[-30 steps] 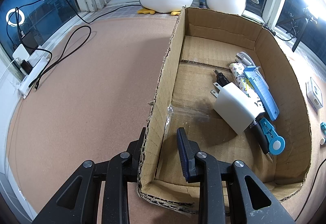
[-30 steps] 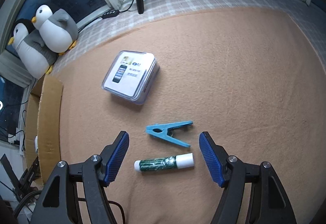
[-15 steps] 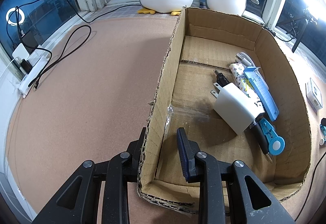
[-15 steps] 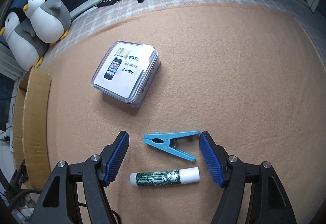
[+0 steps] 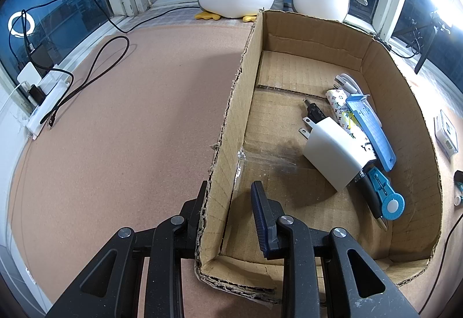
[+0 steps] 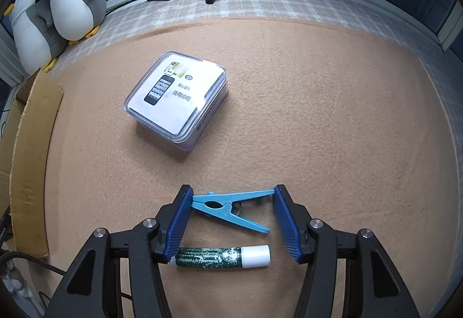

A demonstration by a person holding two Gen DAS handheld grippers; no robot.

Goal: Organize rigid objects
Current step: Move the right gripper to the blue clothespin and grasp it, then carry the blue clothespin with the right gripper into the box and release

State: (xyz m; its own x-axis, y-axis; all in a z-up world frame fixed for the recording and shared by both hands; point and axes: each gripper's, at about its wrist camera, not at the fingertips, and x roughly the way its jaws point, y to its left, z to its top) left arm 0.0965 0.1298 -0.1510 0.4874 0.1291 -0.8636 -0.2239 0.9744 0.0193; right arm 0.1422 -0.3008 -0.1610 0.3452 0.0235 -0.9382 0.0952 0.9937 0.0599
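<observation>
My left gripper [image 5: 230, 187] is shut on the left wall of the cardboard box [image 5: 231, 115], one finger outside it and one inside. In the box lie a white charger [image 5: 332, 155], a patterned tube, a blue strip and a blue-capped cutter [image 5: 387, 199]. On the tan carpet, a blue clothespin [image 6: 228, 206] lies crosswise between the pads of my right gripper [image 6: 232, 190]. The jaws are closing, and the pin's two ends touch both pads. A green lip balm stick [image 6: 222, 257] with a white cap lies just nearer, between the fingers' bases.
A clear plastic case [image 6: 176, 98] with a phone picture sits on the carpet beyond the clothespin. The cardboard box wall [image 6: 31, 144] stands at the left. Two plush penguins [image 6: 58, 2] sit by the window. A power strip with cables [image 5: 43, 98] lies left of the box.
The right gripper has moved forward over the clothespin and its jaws have narrowed until the pads meet the pin's ends. The left gripper and box have not moved.
</observation>
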